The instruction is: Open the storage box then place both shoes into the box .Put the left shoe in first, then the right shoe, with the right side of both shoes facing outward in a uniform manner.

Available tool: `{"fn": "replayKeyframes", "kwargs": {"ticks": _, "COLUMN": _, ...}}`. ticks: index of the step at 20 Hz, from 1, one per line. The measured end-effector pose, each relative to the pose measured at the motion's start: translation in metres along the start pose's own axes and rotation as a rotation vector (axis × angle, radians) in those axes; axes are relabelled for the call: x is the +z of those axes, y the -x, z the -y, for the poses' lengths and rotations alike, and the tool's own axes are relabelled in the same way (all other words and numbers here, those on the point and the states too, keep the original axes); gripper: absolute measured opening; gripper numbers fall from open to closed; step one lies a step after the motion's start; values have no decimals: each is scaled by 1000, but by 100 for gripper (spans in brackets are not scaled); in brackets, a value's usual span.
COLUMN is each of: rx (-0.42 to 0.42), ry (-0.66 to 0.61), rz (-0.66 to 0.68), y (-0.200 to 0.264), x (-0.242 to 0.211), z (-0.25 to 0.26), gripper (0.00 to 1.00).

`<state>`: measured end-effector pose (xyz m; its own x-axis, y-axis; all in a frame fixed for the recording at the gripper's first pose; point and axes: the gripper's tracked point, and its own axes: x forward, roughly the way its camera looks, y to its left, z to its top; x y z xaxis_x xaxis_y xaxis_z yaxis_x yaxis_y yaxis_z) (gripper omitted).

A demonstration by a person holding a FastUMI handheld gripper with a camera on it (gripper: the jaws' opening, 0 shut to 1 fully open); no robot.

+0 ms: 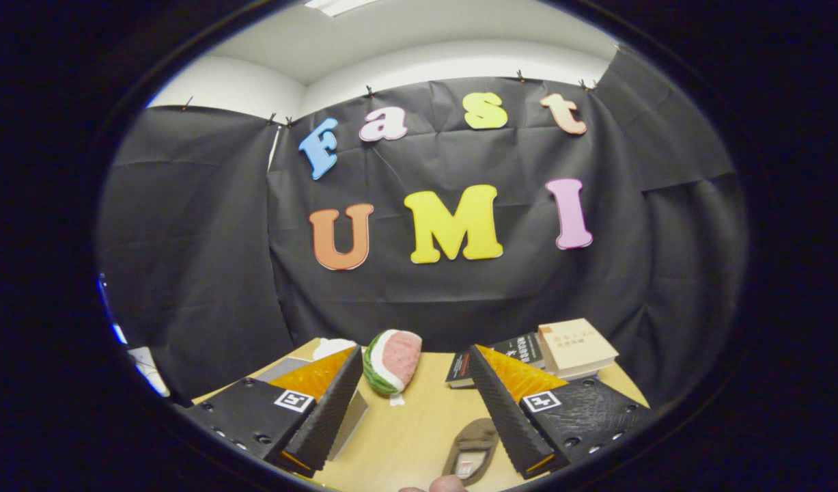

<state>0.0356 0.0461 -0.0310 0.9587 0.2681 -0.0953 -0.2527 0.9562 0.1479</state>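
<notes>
Wooden table (pixel 419 437); brown shoe (pixel 472 451) lying flat, insole showing, between spread fingers of tool (pixel 419 410), gripping nothing.

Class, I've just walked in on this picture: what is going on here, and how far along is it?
A handheld claw hangs open above a light wooden table, gripping nothing. Between its fingers, close in, lies a brown slip-on shoe, untouched. Beyond them sits a plush watermelon-slice toy, with a stack of books further right. A pale box-like edge shows beside the left finger; what it is cannot be told. No shoe is packed yet.
</notes>
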Motion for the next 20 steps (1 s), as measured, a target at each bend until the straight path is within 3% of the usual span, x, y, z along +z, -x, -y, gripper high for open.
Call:
{"fn": "replayKeyframes", "kwargs": {"ticks": 14, "rx": 390, "ry": -443, "rz": -441, "y": -67, "x": -151, "z": -92, "gripper": 95}}
{"fn": "replayKeyframes", "kwargs": {"ticks": 20, "rx": 455, "ry": -602, "rz": -634, "y": -80, "x": -205, "z": -117, "gripper": 95}}
